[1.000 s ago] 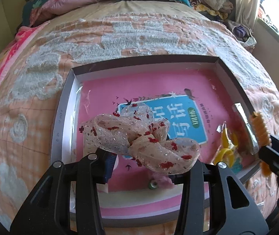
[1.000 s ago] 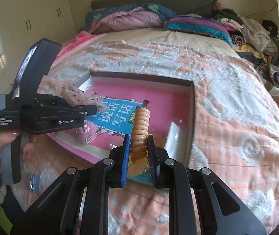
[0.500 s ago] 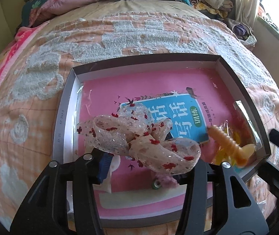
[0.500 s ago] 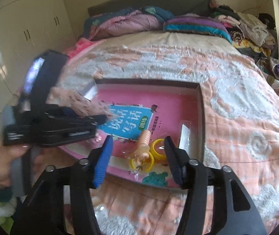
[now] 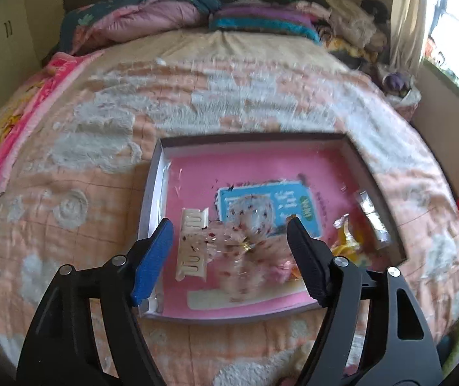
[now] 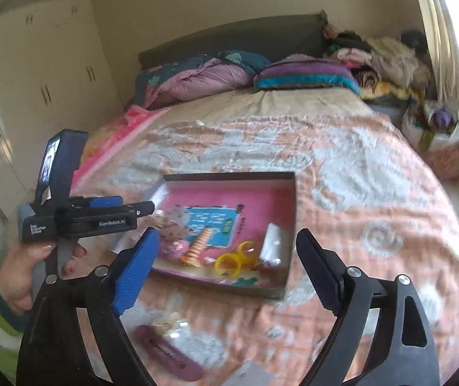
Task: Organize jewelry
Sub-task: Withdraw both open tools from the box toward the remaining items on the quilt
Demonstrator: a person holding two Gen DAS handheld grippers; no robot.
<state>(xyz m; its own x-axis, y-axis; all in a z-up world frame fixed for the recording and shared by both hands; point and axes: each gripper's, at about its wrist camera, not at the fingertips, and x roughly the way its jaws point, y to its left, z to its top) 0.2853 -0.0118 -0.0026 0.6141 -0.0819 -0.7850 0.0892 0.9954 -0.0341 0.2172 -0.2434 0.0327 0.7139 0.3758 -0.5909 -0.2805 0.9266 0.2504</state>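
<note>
A shallow box [image 5: 153, 189] with a pink floor lies on the bed; it also shows in the right wrist view [image 6: 290, 218]. A sheer pink bow with red specks [image 5: 248, 241] lies in it, blurred, beside a cream claw clip [image 5: 192, 244]. An orange spiral hair clip [image 6: 198, 246] and yellow rings [image 6: 234, 259] lie near the box's front. My left gripper [image 5: 229, 254] is open and empty above the box's front edge. My right gripper [image 6: 226, 267] is open and empty, pulled back from the box.
The box floor carries a blue printed card [image 5: 271, 209]. A mauve hair clip [image 6: 165, 353] and small clear packets [image 6: 178, 328] lie on the quilt in front of the box. Pillows and clothes [image 6: 309, 74] pile at the bed's head. Wardrobes [image 6: 20, 96] stand left.
My left gripper opened and let the bow fall into the box, then drew back. My right gripper released the orange spiral clip into the box and pulled back and up.
</note>
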